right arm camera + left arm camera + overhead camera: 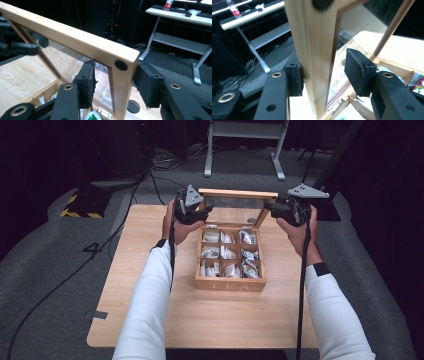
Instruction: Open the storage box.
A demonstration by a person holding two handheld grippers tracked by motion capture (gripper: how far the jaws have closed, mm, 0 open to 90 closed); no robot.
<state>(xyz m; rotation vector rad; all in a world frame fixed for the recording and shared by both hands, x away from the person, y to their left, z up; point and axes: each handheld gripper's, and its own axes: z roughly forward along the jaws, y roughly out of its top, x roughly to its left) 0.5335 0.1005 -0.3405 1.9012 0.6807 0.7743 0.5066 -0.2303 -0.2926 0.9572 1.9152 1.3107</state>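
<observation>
While the wooden tea box (230, 284) sits mid-table with its glass-paned lid (238, 194) raised at the far side, the left gripper (199, 214) straddles the lid's left stile with jaws parted, one pad touching the wood and the other standing clear, and the right gripper (273, 208) brackets the right stile, both pads at the wood though a firm pinch cannot be told. Opening looks done; next, both grippers must back off without tipping the lid onto the sachets (229, 254)
</observation>
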